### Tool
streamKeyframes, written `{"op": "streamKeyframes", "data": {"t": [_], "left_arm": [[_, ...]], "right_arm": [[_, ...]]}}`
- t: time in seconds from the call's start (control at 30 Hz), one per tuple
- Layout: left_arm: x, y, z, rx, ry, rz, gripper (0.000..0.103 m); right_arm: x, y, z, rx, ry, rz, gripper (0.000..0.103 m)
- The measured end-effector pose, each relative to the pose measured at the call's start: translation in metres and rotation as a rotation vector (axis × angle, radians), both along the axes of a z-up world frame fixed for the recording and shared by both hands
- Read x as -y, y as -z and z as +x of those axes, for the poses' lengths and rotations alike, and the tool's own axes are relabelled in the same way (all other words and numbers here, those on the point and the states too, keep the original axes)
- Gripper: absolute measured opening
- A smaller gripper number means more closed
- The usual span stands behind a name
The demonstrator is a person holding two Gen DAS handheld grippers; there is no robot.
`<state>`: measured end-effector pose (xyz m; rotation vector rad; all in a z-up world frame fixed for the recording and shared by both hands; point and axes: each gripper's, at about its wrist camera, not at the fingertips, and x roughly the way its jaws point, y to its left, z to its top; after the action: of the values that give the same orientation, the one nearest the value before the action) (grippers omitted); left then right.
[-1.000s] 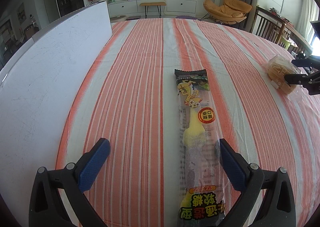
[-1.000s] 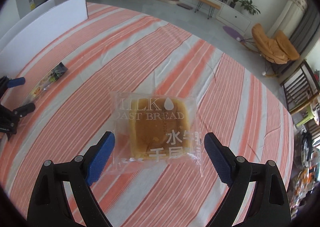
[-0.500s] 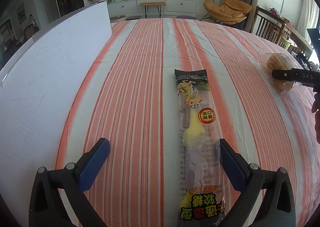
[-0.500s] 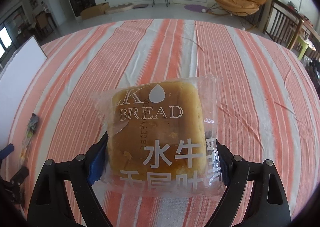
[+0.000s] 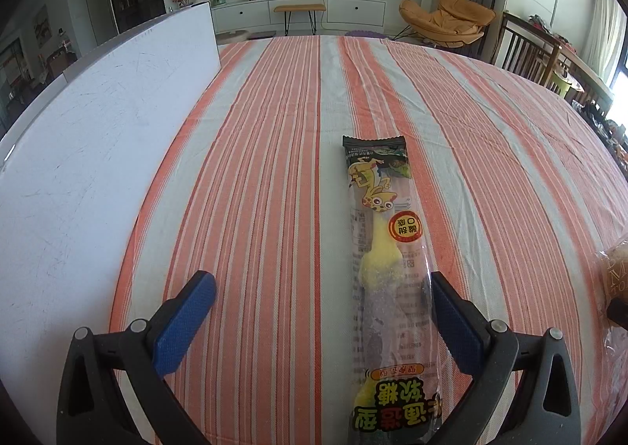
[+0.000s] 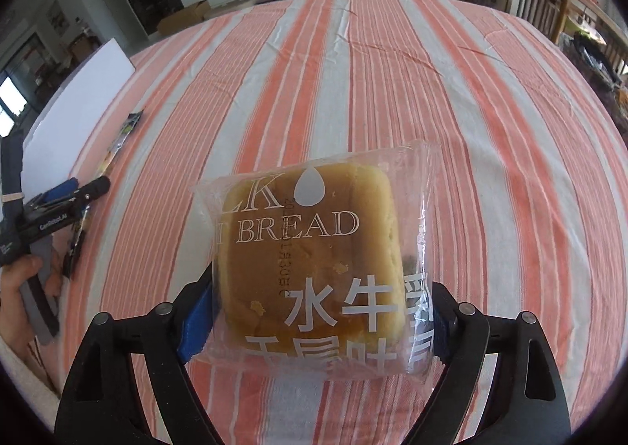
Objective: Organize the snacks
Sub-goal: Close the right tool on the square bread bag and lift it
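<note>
A clear pack of milk toast bread (image 6: 310,248) sits between the blue pads of my right gripper (image 6: 318,311), just above the striped tablecloth (image 6: 490,131). The jaws are opening, though the pads still touch the pack's sides. My left gripper (image 5: 320,284) is open and low over the cloth. A long bag of yellow gummy candy (image 5: 380,245) lies flat between its fingers, close to the right finger and untouched. The bread pack (image 5: 616,276) shows at the right edge of the left wrist view. In the right wrist view, the left gripper (image 6: 88,186) and the candy bag (image 6: 121,135) are far left.
A white board (image 5: 98,170) stands along the table's left side, also seen as the white board (image 6: 78,92) in the right wrist view. A person's hand (image 6: 19,288) holds the left gripper's handle. Chairs (image 5: 522,52) stand past the far right edge.
My right gripper closed around the bread pack, lifted it and carried it left toward the left gripper, rolling as it went. The left gripper and the candy bag stayed still.
</note>
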<state>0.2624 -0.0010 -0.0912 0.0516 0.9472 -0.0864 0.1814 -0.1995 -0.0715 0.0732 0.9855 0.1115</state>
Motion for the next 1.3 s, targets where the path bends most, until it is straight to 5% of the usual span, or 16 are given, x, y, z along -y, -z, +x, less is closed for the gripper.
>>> {"op": "streamKeyframes", "data": {"t": [0.27,1.3], "left_arm": [[0.000,0.000,0.000,0.000,0.000,0.000,0.103],[0.000,-0.001,-0.001,0.000,-0.001,0.001,0.103]], "right_arm": [[-0.018,0.012,0.010,0.048,-0.016,-0.117,0.102],[-0.019,0.017,0.006,0.059,-0.001,-0.106,0.103]]}}
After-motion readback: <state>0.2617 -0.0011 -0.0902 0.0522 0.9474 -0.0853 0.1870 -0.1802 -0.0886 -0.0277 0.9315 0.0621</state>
